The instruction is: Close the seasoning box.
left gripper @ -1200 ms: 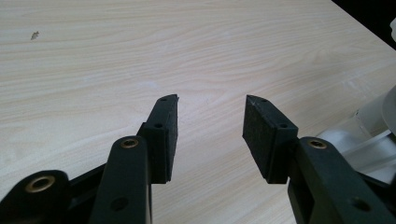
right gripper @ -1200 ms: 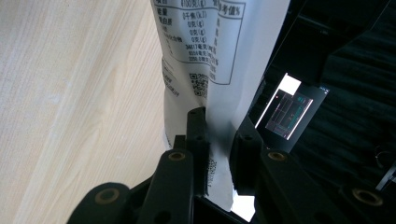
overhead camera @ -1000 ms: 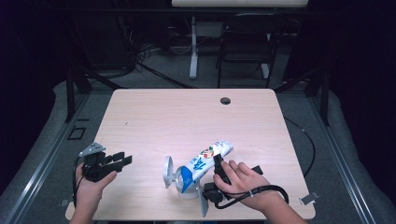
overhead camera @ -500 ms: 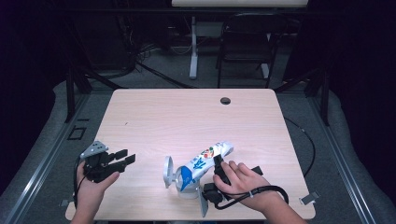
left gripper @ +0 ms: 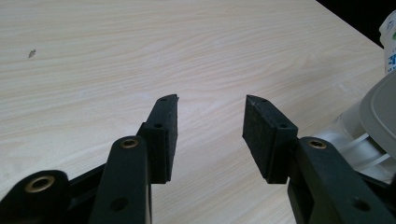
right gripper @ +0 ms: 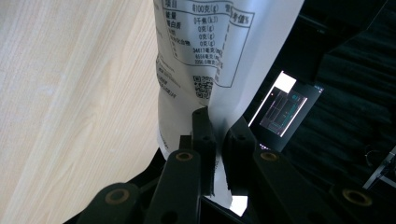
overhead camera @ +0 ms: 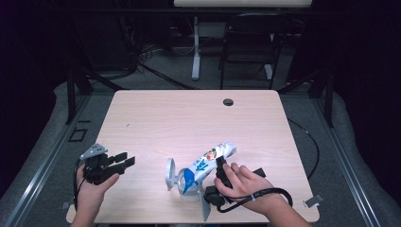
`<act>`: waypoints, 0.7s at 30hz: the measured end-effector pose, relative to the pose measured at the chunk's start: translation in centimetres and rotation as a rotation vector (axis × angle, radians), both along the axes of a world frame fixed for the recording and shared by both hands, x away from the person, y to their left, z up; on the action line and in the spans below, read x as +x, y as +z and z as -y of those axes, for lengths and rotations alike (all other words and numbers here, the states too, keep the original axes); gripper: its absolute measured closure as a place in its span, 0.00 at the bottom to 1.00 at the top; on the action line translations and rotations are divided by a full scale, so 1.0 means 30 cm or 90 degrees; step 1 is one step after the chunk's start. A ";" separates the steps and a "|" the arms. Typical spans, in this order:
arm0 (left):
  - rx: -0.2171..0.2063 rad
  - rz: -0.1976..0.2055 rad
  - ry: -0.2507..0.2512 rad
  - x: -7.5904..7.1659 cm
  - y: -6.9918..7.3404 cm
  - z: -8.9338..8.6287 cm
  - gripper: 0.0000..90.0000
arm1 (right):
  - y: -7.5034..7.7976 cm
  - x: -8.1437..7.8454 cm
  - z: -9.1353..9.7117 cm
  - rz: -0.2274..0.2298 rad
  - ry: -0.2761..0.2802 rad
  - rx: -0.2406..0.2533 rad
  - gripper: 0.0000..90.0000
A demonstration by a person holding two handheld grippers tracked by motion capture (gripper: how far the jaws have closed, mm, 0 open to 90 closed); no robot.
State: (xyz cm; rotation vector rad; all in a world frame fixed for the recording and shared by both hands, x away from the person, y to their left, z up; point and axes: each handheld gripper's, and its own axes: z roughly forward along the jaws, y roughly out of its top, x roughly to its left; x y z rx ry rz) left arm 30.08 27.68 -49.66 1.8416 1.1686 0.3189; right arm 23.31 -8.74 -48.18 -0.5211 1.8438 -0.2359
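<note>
The right gripper's (right gripper: 217, 140) fingers (right gripper: 203, 140) had just been closing and pinched the white edge of the pouch (right gripper: 205, 56) between their pads. The pouch lay near the table's (overhead camera: 189, 118) near edge, right of centre, slanting from a grey dish (overhead camera: 182, 177) up toward the far right. The left gripper (left gripper: 211, 128), held at the near left, kept its jaws apart over bare wood.

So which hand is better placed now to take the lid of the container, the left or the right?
Probably the left. The left gripper is open and holds nothing, and it points toward the round lid. The right gripper is already shut on the white bag, so it is busy.
</note>
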 end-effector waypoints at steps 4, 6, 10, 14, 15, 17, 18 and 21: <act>0.001 -0.001 0.004 0.001 -0.003 -0.003 0.62 | 0.005 -0.002 -0.003 0.006 0.006 -0.009 0.95; 0.000 -0.001 0.004 0.002 -0.004 -0.004 0.62 | 0.006 -0.003 -0.004 0.009 0.006 -0.010 0.95; 0.001 -0.003 0.004 0.002 -0.005 -0.006 0.62 | 0.010 -0.002 -0.006 0.008 0.008 -0.015 0.96; -0.001 -0.003 0.006 0.003 -0.007 -0.008 0.62 | 0.012 -0.001 -0.007 0.008 0.011 -0.014 0.96; -0.001 -0.003 0.006 0.003 -0.007 -0.008 0.62 | 0.012 -0.003 -0.007 0.009 0.011 -0.015 0.97; 0.000 -0.005 0.006 0.003 -0.007 -0.009 0.62 | 0.010 -0.003 -0.008 0.006 0.012 -0.015 0.97; 0.000 -0.005 0.006 0.003 -0.008 -0.009 0.62 | 0.009 -0.003 -0.008 0.005 0.012 -0.014 0.97; 0.000 -0.005 0.004 0.005 -0.009 -0.009 0.62 | 0.006 -0.002 -0.007 0.006 0.013 -0.015 0.98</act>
